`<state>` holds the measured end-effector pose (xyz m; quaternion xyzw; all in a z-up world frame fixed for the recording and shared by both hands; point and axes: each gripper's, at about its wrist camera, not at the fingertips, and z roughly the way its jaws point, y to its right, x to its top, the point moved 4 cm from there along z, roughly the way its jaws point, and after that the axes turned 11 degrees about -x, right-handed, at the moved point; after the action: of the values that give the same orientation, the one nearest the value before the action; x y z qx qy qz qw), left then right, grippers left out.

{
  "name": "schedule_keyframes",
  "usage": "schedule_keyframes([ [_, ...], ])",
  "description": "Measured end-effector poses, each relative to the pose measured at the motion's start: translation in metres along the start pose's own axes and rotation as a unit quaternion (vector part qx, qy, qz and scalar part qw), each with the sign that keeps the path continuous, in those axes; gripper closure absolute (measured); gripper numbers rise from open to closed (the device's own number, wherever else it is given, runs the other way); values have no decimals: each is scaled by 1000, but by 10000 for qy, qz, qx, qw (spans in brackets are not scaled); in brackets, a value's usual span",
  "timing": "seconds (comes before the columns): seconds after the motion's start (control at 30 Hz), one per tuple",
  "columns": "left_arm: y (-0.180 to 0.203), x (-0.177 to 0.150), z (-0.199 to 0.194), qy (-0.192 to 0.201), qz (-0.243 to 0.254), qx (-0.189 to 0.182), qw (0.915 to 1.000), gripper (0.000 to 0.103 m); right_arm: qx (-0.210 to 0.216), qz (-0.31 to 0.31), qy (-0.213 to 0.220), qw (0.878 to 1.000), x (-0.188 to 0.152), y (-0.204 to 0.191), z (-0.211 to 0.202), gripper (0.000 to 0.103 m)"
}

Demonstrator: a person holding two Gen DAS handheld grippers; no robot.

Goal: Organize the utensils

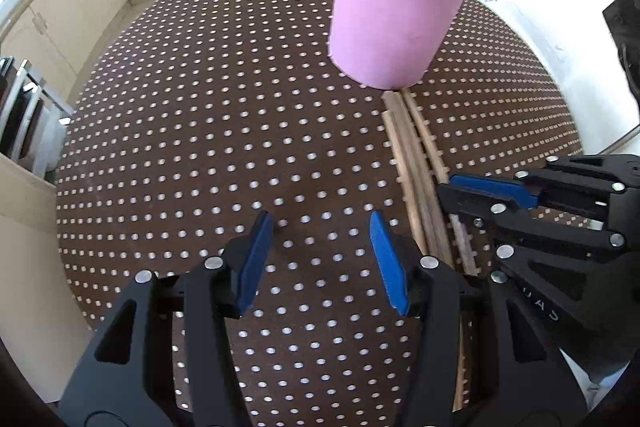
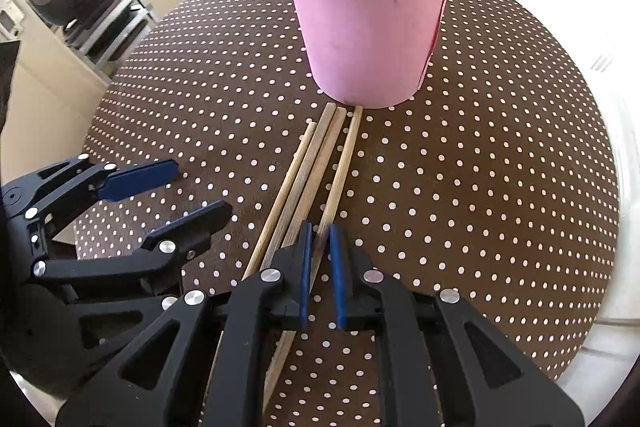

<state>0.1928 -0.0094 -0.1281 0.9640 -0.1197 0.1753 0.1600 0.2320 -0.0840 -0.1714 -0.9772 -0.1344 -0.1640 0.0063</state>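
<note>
Right wrist view, reading left to right: my left gripper (image 2: pixel 192 187) hangs half open over bare dotted tablecloth (image 2: pixel 480 187), holding nothing. Just beside it lie four chopsticks (image 2: pixel 316 163), side by side, their far ends touching the foot of the pink cup (image 2: pixel 368 15), which already holds others. My right gripper (image 2: pixel 319 239) has pinched narrow on one stick. I'd check the grip took only that one, lift straight, then tip it upright before aiming for the rim.
</note>
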Motion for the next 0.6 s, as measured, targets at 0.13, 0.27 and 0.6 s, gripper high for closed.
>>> schedule_keyframes([
  [0.13, 1, 6, 5, 9, -105, -39, 9999, 53, 276, 209, -106, 9993, -4, 16, -1, 98],
  [0.27, 8, 17, 11, -57, -165, -378, 9991, 53, 270, 260, -101, 9992, -9, 24, -4, 98],
  [0.6, 21, 30, 28, -120, -184, -236, 9995, 57, 383, 346, -59, 9986, -21, 38, -8, 98],
])
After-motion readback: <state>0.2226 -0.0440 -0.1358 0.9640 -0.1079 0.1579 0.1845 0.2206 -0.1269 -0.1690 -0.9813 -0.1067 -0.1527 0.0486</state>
